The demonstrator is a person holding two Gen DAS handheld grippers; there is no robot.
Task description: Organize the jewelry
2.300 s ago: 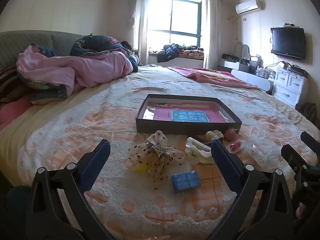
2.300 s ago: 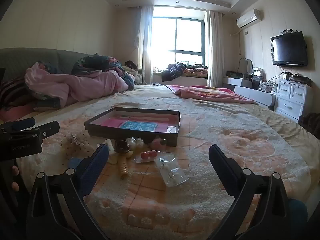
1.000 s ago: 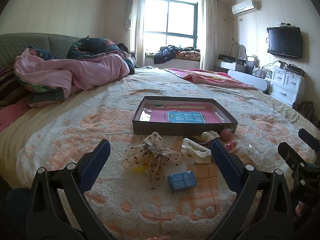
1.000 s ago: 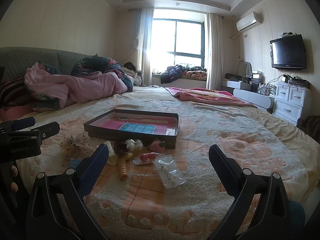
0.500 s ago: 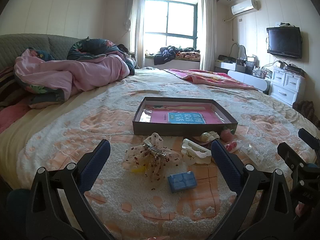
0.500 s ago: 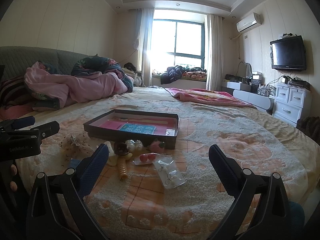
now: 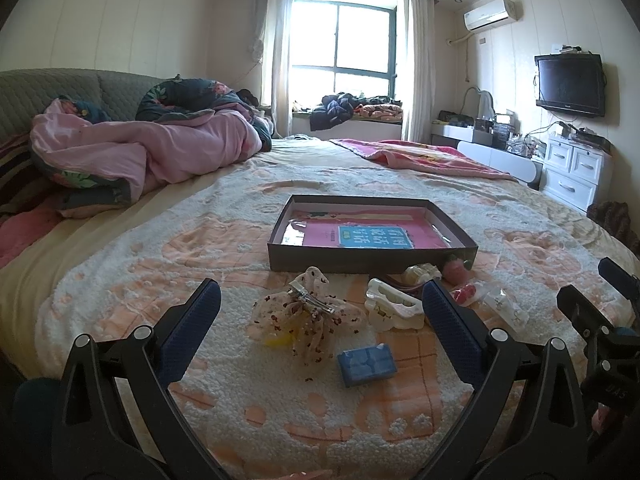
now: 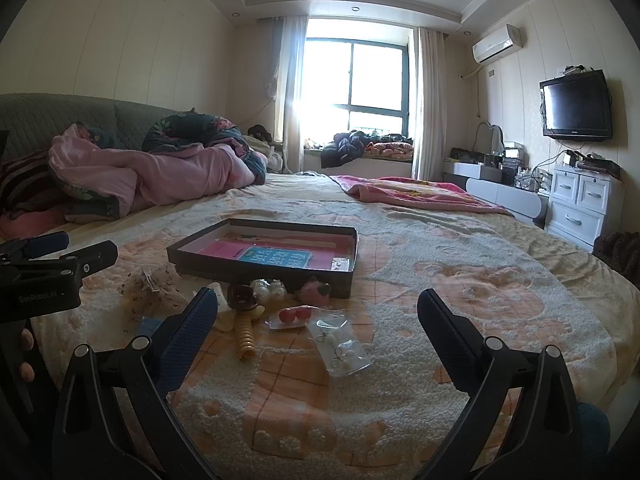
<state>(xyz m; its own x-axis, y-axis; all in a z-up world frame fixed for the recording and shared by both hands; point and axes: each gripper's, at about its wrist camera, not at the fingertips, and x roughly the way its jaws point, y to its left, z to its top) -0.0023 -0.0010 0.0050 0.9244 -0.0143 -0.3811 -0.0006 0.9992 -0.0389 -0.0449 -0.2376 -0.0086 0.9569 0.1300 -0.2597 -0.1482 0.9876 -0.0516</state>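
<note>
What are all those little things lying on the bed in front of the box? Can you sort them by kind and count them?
Hair clips: 3, a spotted bow, a white claw, a yellow spiral
Clear packets: 2, red beads, white earrings
Blue block: 1
Others by the box, unclear: at least 3
Total: at least 9

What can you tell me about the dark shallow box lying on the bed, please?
The dark shallow box is a low, open rectangular tray, apparently cardboard, with dark grey walls. It lies flat on the fleecy blanket, just beyond the scattered hair accessories. Inside, under what looks like glossy film, lies a pink sheet with a blue label; its print is unreadable. A pink strawberry-like piece sits against its near wall; whether other pieces touch is unclear.
</note>
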